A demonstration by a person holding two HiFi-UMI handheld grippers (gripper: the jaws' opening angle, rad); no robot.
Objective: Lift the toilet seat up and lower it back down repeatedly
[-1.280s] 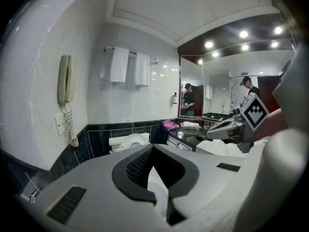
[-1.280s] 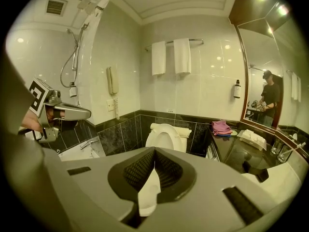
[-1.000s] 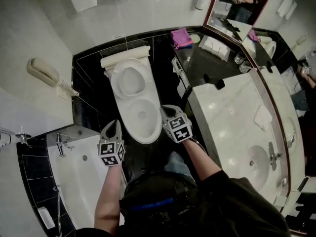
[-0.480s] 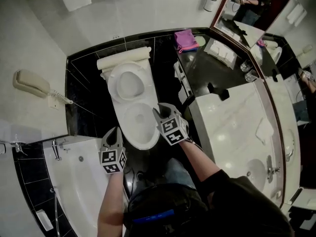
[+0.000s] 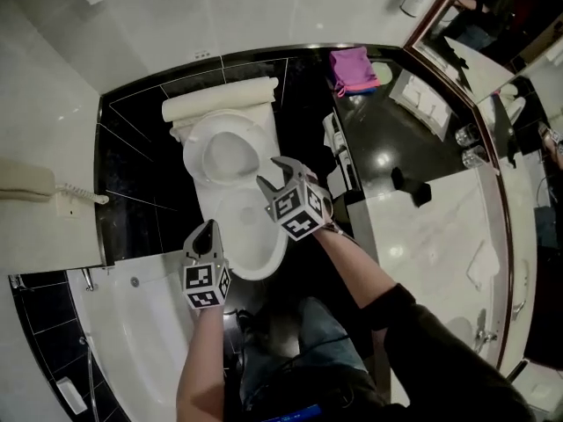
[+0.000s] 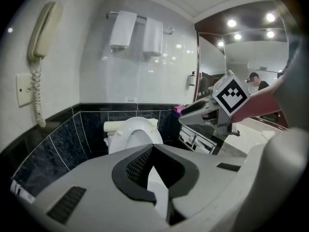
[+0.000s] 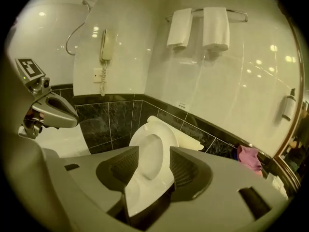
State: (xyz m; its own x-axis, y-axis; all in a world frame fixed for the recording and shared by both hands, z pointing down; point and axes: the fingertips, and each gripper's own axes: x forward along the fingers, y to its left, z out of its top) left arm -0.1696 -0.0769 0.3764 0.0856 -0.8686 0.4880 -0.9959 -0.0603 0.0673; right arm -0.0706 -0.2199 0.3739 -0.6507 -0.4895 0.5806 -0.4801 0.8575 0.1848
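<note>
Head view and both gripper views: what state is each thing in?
toilet seat, raised, leaning back.
left tool, shut, empty.
right tool, open, jaws have just been opening, nothing held.
telephone handset, hung on its wall cradle.
towels, hanging from the rail.

In the head view, glossy white wall tiles point(image 5: 220, 16) run from nine to twelve o'clock above a band of black marble tiles point(image 5: 132, 165). A wall telephone point(image 5: 26, 183) with a coiled cord hangs at nine o'clock. A white bathtub point(image 5: 123, 341) fills seven o'clock. A vanity runs from two to four o'clock, with a white marble top point(image 5: 431, 236) and a dark glossy counter point(image 5: 387, 139). A pink cloth point(image 5: 354, 67) lies at one o'clock, and a framed mirror point(image 5: 493, 16) stands at two o'clock. Two white towels point(image 6: 122, 30) hang from a rail, and ceiling spotlights point(image 6: 231, 23) are lit.
</note>
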